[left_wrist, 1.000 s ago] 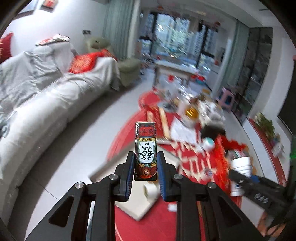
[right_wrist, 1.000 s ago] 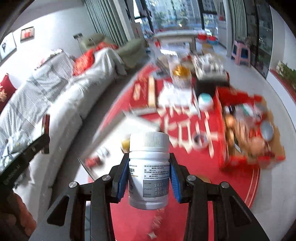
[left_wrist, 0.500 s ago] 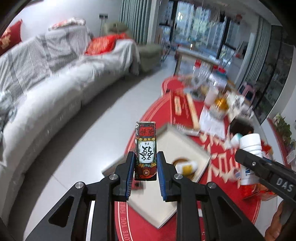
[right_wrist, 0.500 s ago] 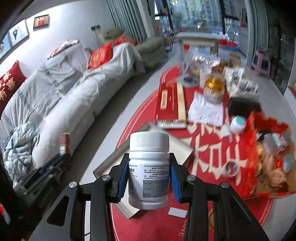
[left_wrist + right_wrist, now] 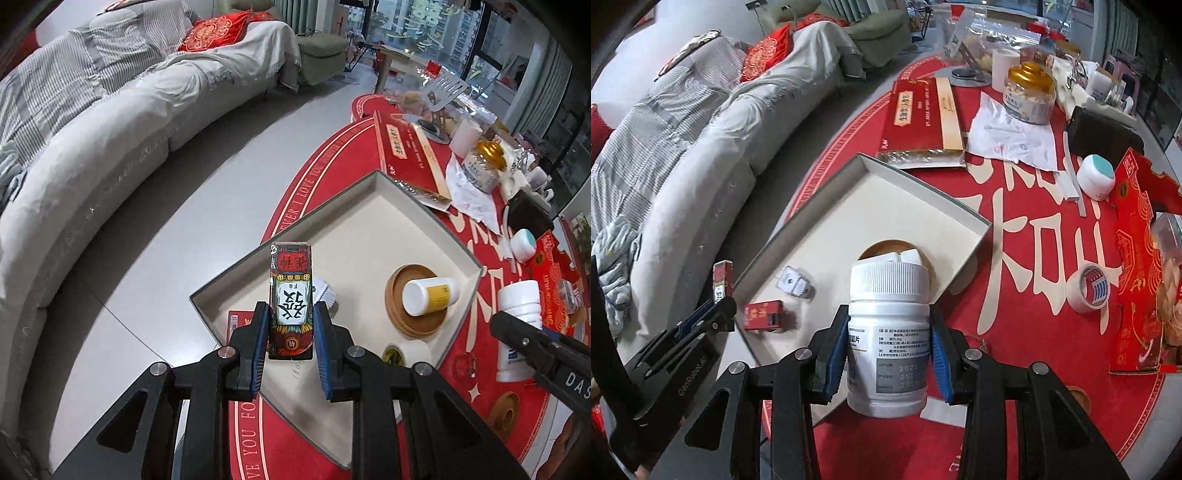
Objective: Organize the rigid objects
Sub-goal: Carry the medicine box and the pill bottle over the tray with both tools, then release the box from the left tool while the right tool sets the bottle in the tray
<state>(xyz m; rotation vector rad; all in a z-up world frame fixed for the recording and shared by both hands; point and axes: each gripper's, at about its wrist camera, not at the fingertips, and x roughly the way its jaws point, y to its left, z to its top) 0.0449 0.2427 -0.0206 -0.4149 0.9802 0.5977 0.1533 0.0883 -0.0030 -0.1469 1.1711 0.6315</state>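
Left tongs (image 5: 291, 325) are clamped on a red card box (image 5: 291, 299), held upright at lower centre of the left view, over the near corner of the tray (image 5: 369, 206). Right tongs (image 5: 888, 350) are clamped on a white bottle (image 5: 888, 332), cap up, at lower centre of the right view, over the tray's near edge. In the tray are seen a wooden coaster (image 5: 417, 325) bearing a tipped yellow-labelled bottle (image 5: 430, 296), and a small red box (image 5: 764, 315) lying flat. The tray rests on a red desk (image 5: 1034, 258).

left gripper (image 5: 290, 347): black frame | blue pads | silver screws | right gripper (image 5: 888, 352): same
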